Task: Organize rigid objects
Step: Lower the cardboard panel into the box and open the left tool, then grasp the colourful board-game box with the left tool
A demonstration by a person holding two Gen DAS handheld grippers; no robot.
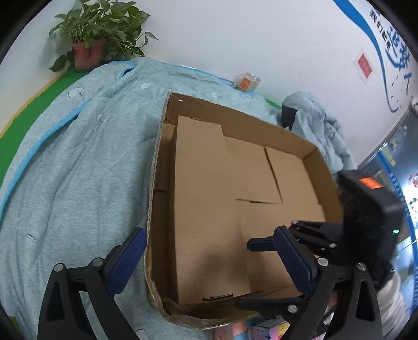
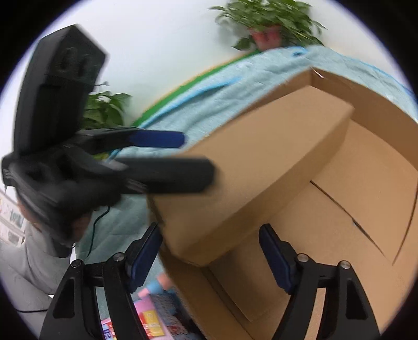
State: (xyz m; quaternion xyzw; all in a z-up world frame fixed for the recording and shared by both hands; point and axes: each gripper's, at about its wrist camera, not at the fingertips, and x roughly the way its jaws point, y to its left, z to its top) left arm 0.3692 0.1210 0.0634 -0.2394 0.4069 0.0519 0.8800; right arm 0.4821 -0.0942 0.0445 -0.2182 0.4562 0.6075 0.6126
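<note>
Cardboard boxes [image 1: 209,209] fill the open tray [image 1: 300,142] on the quilt [image 1: 78,170], a gap left along its left wall, as the wide-open left gripper [image 1: 209,259] straddles the near rim and the right gripper [image 2: 211,259] brackets a box corner, contact unclear.

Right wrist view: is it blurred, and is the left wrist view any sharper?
Right wrist view: motion-smeared, worst on the left tongs and potted plant. Left wrist view: sharp, with fisheye bending of the cardboard tray and a soft shadow inside it.
</note>
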